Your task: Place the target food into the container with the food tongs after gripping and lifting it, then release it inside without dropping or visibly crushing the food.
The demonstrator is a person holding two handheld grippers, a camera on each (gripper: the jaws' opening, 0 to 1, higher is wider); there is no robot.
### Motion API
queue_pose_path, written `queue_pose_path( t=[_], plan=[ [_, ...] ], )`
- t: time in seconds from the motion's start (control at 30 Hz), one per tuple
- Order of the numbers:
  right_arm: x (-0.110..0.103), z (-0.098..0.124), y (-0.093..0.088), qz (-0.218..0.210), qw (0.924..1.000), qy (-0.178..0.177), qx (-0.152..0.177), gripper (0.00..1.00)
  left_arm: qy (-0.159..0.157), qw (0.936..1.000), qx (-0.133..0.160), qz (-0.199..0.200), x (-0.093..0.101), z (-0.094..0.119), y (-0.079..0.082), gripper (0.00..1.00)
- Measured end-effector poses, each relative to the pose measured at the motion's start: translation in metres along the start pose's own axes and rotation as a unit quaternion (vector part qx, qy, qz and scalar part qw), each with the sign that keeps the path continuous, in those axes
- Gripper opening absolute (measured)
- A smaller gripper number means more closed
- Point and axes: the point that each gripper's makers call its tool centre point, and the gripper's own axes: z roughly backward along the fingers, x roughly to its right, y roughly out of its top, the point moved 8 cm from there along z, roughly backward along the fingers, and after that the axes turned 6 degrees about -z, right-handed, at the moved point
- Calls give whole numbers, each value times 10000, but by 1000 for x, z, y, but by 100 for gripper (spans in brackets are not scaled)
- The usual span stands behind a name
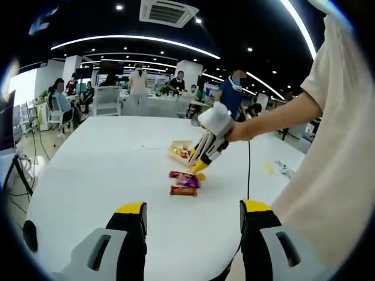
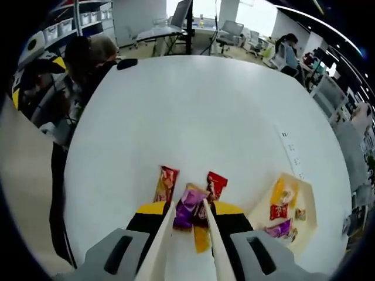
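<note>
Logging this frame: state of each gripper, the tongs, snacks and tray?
left gripper: open, holding nothing, above the table.
right gripper: holding the tongs.
tongs: tips around the purple snack; grip cannot be judged.
purple snack: lying on the table.
brown snack: flat, untouched.
red snack: flat, untouched.
tray: holds several snacks.

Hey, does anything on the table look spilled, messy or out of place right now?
Nothing looks spilled or damaged. A few snack packets lie loose on the white table beside the tray, which already holds some. The tongs in the right gripper reach over the purple packet.
</note>
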Motion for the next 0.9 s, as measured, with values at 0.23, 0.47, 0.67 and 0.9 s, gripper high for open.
queue_pose_path(
  t=[0.23,0.47,0.67,0.9],
  plan=[
    [-4,-7,-3,-27,10000,54,-50,28,-2,10000,-4,34,-1,0,-1,64],
    [-4,-12,-4,-64,9999,49,-105,28,18,10000,-23,53,-3,0,-2,64],
    [-4,-17,-8,-122,9998,87,-159,28,27,9999,-51,90,-4,-1,-4,64],
    [-4,-21,-10,-126,9996,104,-222,28,33,9999,-81,125,-6,-1,-6,64]
  ],
)
